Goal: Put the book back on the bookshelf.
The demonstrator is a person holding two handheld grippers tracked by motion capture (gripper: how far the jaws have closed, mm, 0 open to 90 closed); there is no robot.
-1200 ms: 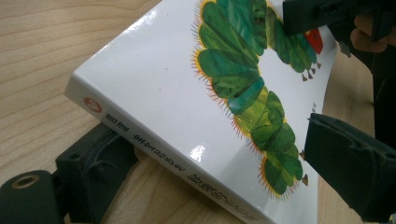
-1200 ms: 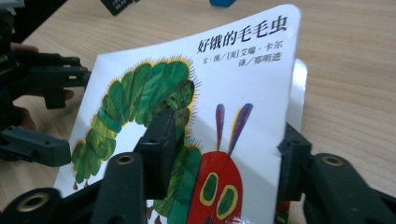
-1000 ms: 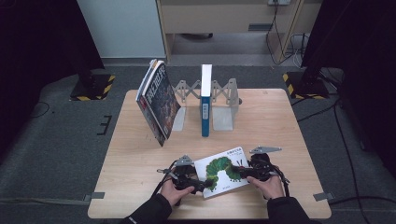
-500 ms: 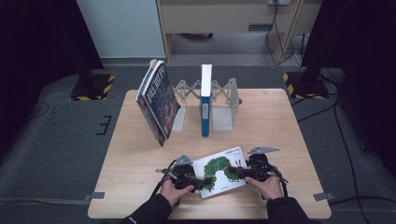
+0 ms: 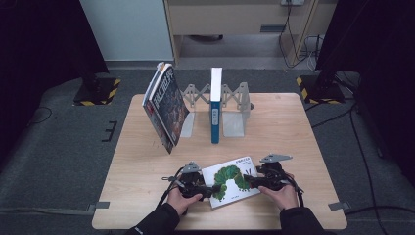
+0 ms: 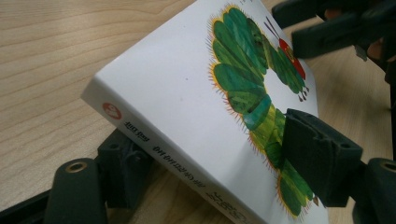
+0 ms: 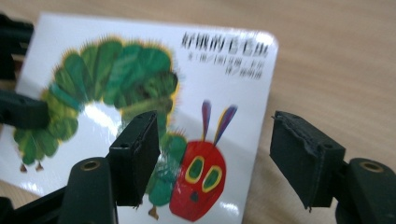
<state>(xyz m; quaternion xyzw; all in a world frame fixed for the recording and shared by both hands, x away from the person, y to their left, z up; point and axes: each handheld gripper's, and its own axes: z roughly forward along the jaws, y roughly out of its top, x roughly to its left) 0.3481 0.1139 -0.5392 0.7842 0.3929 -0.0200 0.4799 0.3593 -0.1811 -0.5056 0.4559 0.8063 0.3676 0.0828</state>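
A white picture book (image 5: 230,180) with a green caterpillar on its cover lies near the table's front edge, between my two grippers. My left gripper (image 5: 208,190) has been closing its jaws on the book's spine side. In the left gripper view (image 6: 217,161) one jaw sits under the raised book (image 6: 187,93) and the other presses on the cover. My right gripper (image 5: 249,182) is at the book's opposite side and its jaws have just been opening. In the right gripper view (image 7: 215,158) they stand apart over the cover (image 7: 140,70), with nothing clamped.
At the back of the wooden table (image 5: 293,127), a dark-covered book (image 5: 165,107) leans tilted against a metal folding book rack (image 5: 235,105). A thin blue book (image 5: 215,105) stands upright in the rack. A person's hands hold both grippers at the front edge.
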